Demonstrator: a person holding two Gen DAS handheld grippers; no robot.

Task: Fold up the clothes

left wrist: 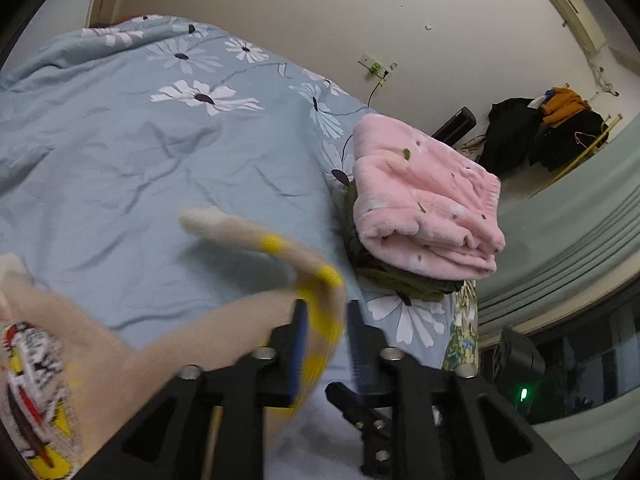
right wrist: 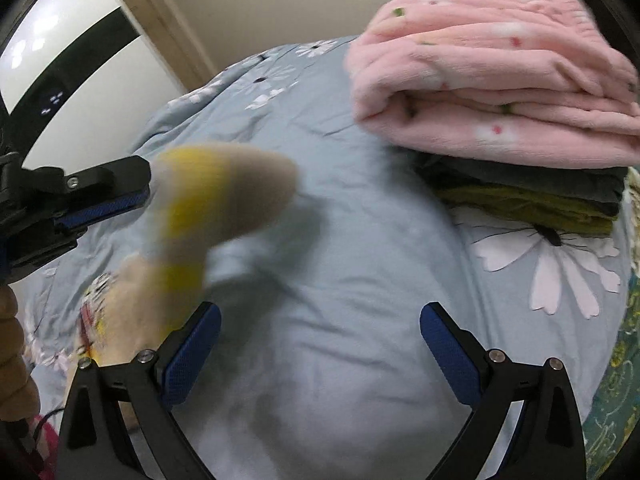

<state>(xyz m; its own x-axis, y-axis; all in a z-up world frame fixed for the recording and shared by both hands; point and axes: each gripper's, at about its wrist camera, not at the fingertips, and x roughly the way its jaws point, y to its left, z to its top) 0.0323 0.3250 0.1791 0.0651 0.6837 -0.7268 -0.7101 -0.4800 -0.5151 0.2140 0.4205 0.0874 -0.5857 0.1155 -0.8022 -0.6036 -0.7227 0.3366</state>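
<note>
A beige sweater (left wrist: 100,320) with yellow stripes and a printed patch hangs over the blue flowered bedspread (left wrist: 120,140). My left gripper (left wrist: 326,320) is shut on the sweater's yellow-striped sleeve, which flaps up, blurred. In the right wrist view the left gripper (right wrist: 146,192) comes in from the left, holding that sleeve (right wrist: 208,200). My right gripper (right wrist: 320,336) is open and empty above the bedspread (right wrist: 340,240), just right of the sweater.
A stack of folded clothes lies at the bed's right edge: a pink fleece (left wrist: 424,196) (right wrist: 492,76) on top of dark and olive garments (right wrist: 528,196). Dark clothes hang on a rack (left wrist: 552,136) by the far wall.
</note>
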